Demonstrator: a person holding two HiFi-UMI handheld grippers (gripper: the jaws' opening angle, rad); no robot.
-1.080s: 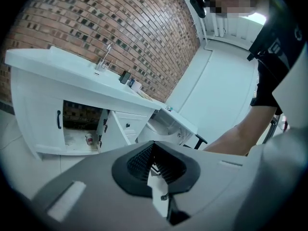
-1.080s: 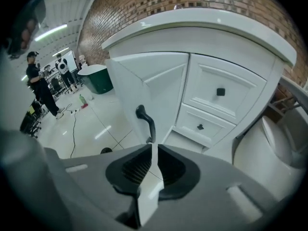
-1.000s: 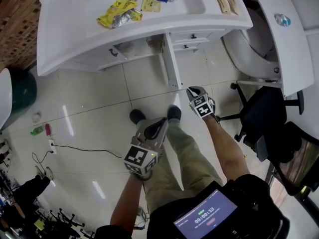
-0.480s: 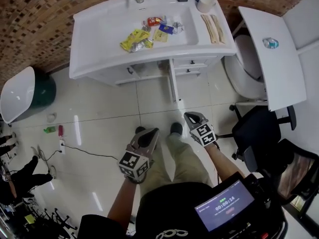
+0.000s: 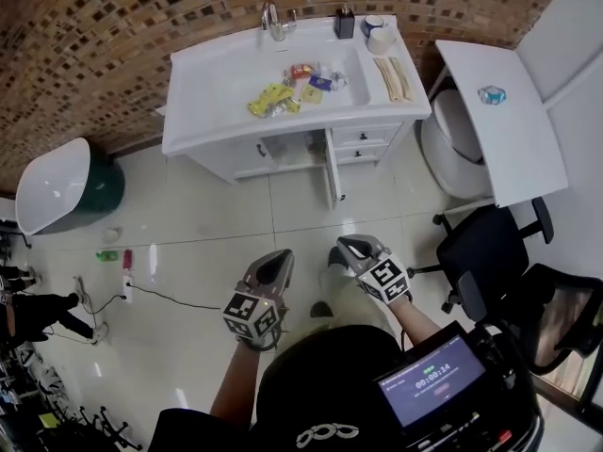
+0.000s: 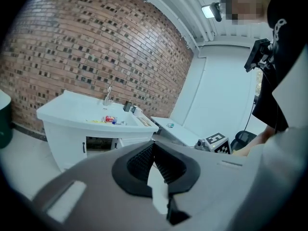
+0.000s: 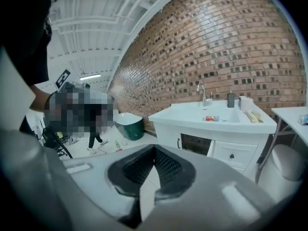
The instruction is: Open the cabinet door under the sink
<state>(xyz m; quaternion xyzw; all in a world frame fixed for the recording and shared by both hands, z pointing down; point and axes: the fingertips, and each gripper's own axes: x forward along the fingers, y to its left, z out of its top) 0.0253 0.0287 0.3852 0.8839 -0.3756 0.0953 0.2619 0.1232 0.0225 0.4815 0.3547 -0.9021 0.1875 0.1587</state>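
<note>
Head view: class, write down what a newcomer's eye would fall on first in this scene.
The white sink cabinet against the brick wall draws the eye first, with bright packets scattered in its basin and the cabinet door beneath standing open. Next come the left gripper and right gripper low in the foreground, both shut and empty, well short of the cabinet.

We list: mosaic brick wall (image 5: 113, 36); glossy white tiled floor (image 5: 207, 224); white table (image 5: 495, 144); black office chair (image 5: 485, 243); lit ceiling lamp (image 6: 210, 11).
</note>
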